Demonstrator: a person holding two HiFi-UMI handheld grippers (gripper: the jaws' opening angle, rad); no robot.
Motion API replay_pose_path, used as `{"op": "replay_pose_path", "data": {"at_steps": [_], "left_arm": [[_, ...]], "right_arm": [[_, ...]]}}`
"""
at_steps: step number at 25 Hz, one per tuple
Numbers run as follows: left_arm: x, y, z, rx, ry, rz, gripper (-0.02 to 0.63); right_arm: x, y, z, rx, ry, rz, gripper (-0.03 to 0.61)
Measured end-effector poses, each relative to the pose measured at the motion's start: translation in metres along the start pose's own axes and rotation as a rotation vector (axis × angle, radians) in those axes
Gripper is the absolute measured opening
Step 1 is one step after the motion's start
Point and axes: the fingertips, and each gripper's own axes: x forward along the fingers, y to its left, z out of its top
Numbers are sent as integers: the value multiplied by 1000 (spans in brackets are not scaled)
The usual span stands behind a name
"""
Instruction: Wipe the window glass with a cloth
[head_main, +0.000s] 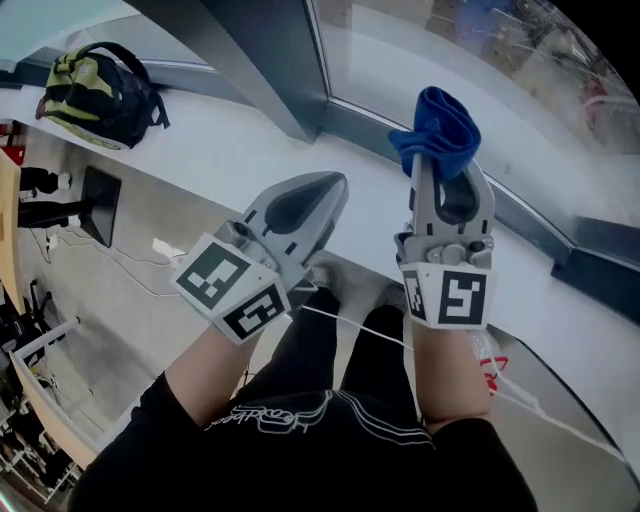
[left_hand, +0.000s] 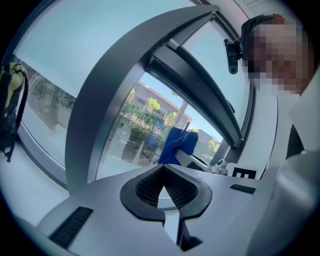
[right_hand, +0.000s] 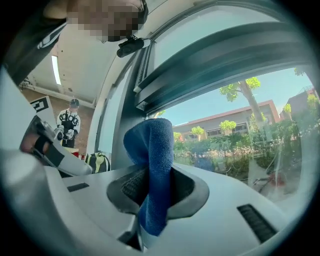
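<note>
My right gripper (head_main: 448, 172) pinches the cloth (head_main: 437, 122) mid-fold. It looks soft, light and floppy. My left gripper (head_main: 303, 203) is closed and empty.

Lit brightly by daylight through the glass (right_hand: 240, 115). Washes the sill (head_main: 230, 150) almost white in the head view and falls dimmer toward the room at that view's left edge. Darkens to black at every corner, with the frame (left_hand: 95, 100) bowed by the wide lens. Goes soft close to the lens in both gripper views, sharper on the cloth (right_hand: 152, 165) and trees (right_hand: 245, 87). Hazes pale over the glass in the left gripper view.
</note>
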Motion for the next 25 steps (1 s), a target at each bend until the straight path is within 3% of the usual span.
{"op": "replay_pose_path", "data": {"at_steps": [5, 11, 25], "left_arm": [[-32, 39, 21, -1, -31, 24, 6], [-59, 77, 24, -28, -45, 46, 6], [-55, 98, 14, -31, -17, 38, 6]], "right_arm": [[66, 51, 0, 8, -18, 24, 67], [123, 75, -10, -16, 0, 8, 67], [155, 63, -37, -38, 36, -69, 67]]}}
